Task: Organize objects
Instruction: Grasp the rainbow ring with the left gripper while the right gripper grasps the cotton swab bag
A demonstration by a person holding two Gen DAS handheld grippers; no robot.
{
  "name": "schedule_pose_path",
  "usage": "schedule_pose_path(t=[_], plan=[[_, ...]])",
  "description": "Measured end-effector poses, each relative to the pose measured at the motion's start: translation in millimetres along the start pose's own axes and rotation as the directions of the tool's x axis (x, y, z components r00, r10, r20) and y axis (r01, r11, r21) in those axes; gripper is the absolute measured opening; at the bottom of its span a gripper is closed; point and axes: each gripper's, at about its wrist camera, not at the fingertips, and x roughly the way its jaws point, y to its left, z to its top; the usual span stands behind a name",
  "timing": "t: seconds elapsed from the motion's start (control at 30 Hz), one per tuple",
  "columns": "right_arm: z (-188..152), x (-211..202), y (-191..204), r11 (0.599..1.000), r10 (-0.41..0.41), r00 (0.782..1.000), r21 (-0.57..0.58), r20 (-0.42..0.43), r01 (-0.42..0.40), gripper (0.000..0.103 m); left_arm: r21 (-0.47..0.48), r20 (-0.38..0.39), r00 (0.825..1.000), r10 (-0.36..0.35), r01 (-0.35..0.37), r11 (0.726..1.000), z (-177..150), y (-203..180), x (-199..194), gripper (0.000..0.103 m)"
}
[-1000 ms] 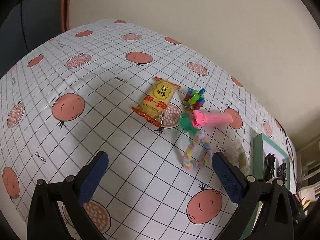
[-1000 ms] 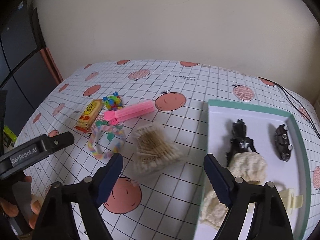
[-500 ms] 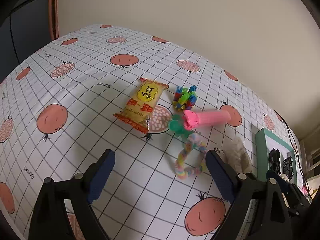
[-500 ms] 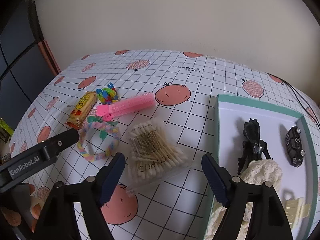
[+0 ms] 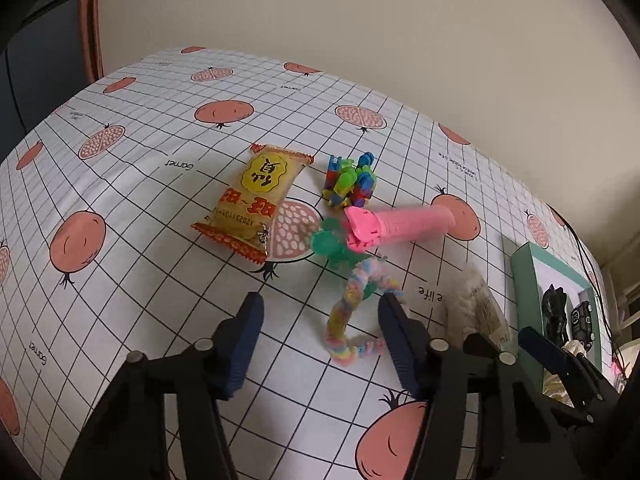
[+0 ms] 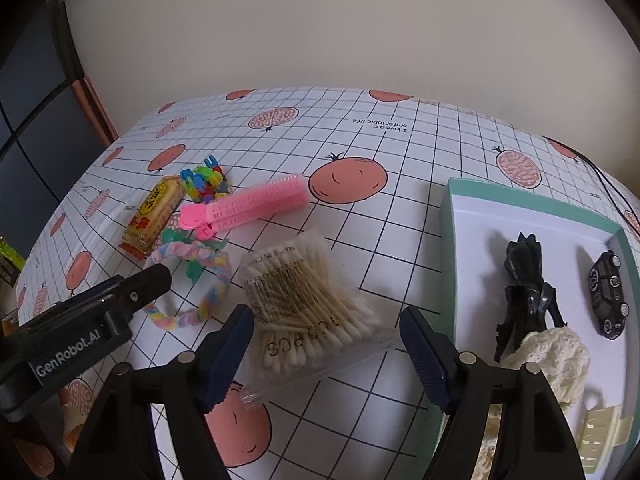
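cotton swabs (image 6: 308,312) in a clear pack lie on the table (image 6: 400,152) just left of the teal tray (image 6: 532,204), between the spread fingers of the right gripper (image 6: 326,354). the left gripper (image 5: 320,344), fingers also spread, brackets the pastel braided loop (image 5: 352,312). judging by this, both pickups are at the approach step; next each should lower and close.

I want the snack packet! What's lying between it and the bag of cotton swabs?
In the right wrist view, the pastel braided loop and green plastic pieces lie between the snack packet and the cotton swab bag.
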Motion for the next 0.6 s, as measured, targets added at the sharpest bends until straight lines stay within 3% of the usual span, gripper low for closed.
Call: schedule_pose_path(t=[0.2,0.6], plan=[[-3.1,6.5,1.5,1.000,-0.001,1.000,-0.003,-0.019,0.001,0.078,0.005,-0.017,1.000,0.001,-0.001,1.000,-2.4,-0.5,4.2,0.043],[-4.5,5.4,-0.6,1.000,0.014,1.000,0.011,-0.028,-0.014,0.067,0.001,-0.033,0.999,-0.015,0.015,1.000,-4.3,-0.9,5.3,0.012]])
